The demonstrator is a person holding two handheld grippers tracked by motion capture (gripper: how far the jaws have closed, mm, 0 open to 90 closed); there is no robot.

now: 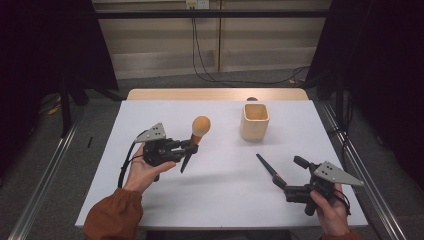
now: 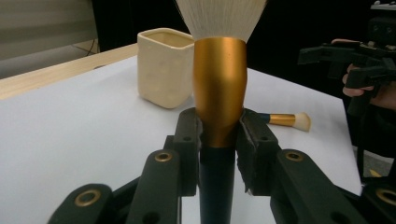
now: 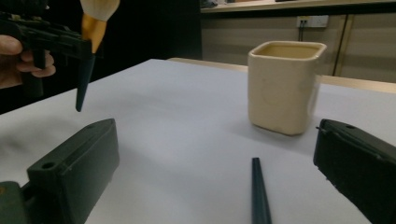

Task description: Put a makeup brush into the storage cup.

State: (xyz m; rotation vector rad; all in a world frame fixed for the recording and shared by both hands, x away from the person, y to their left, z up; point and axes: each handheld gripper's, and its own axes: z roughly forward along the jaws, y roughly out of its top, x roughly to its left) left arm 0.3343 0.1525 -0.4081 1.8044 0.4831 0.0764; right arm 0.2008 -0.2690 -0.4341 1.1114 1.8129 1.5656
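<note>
A large makeup brush [image 2: 219,88] with a gold ferrule, pale bristles and a dark handle stands upright between the pads of my left gripper [image 2: 219,140], which is shut on it. From above, that gripper [image 1: 191,145] hovers over the table's left half, the large brush's head [image 1: 201,125] up and its handle tip down. A small brush [image 1: 266,166] lies on the white table right of centre. My right gripper [image 1: 290,172] stands open by its near end. Its jaws stand wide either side of the small brush's handle [image 3: 259,191] and do not touch it.
A cream square cup [image 1: 255,120] stands upright at the back right of the white table [image 1: 220,190], beyond the small brush. The same cup [image 3: 285,86] is ahead of my right gripper. A wooden edge [image 1: 215,94] runs along the table's far side.
</note>
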